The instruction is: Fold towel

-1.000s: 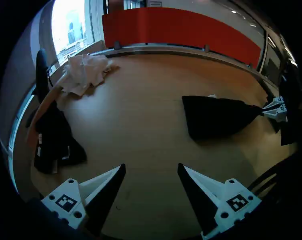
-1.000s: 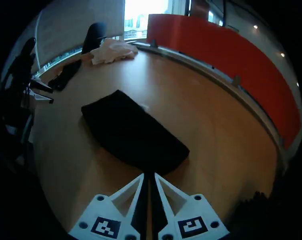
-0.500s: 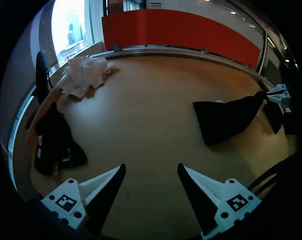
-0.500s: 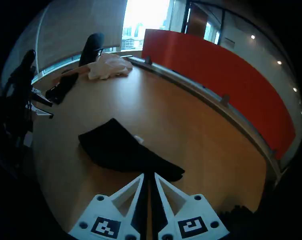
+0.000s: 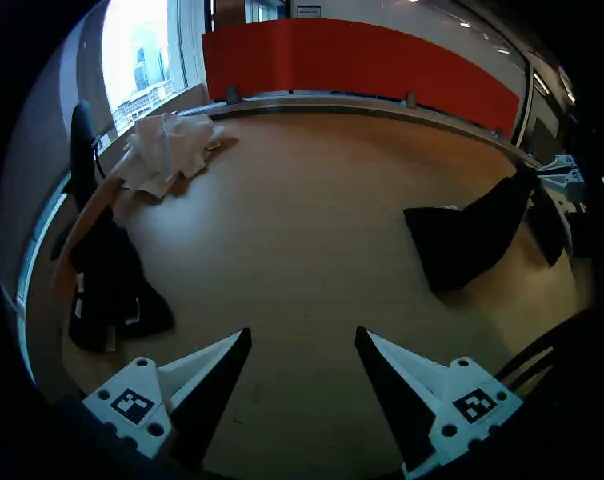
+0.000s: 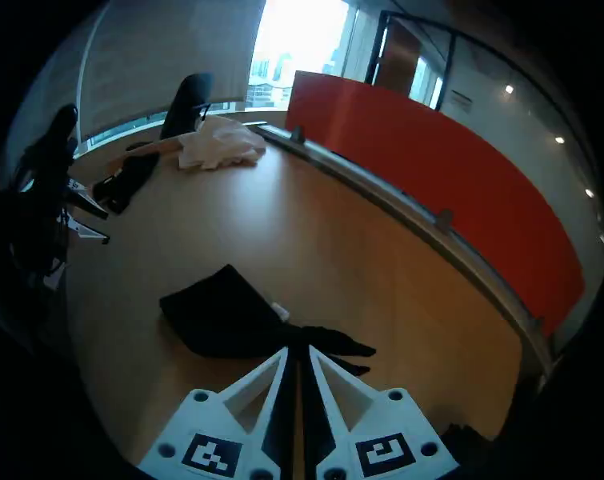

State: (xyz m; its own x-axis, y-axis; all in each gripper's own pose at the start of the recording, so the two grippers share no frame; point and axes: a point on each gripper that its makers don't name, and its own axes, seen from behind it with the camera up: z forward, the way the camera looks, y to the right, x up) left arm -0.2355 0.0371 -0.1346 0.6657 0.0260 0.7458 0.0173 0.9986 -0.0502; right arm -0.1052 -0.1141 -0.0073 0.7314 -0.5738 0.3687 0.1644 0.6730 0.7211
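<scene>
from my station, the left gripper (image 5: 302,336) hangs low over the near side of the wooden table (image 5: 302,216) with its two fingers spread wide and nothing but bare wood between them. the right gripper (image 6: 300,358) has its fingers pressed almost together, and a corner of the black towel (image 6: 222,320) runs straight up into the narrow slit between them, so i read it as pinching that corner. in the left gripper view the right gripper sits far off at the right edge of the table, and the towel (image 5: 470,236) slopes up to it from the wood: the raised corner is in the air, while the wider end lies on the tabletop, well apart from my left fingers. in the right gripper view the towel's lower part rests crumpled on the table just ahead of the fingertips, with a small white tag (image 6: 280,310) showing on it. a heap of pale cloth (image 5: 170,144) lies at the far left corner of the table near the window (image 5: 138,56). a dark garment (image 5: 110,284) hangs over the table's left edge, and an office chair (image 6: 186,100) stands behind that. a red partition (image 5: 358,60) runs along the far side.
</scene>
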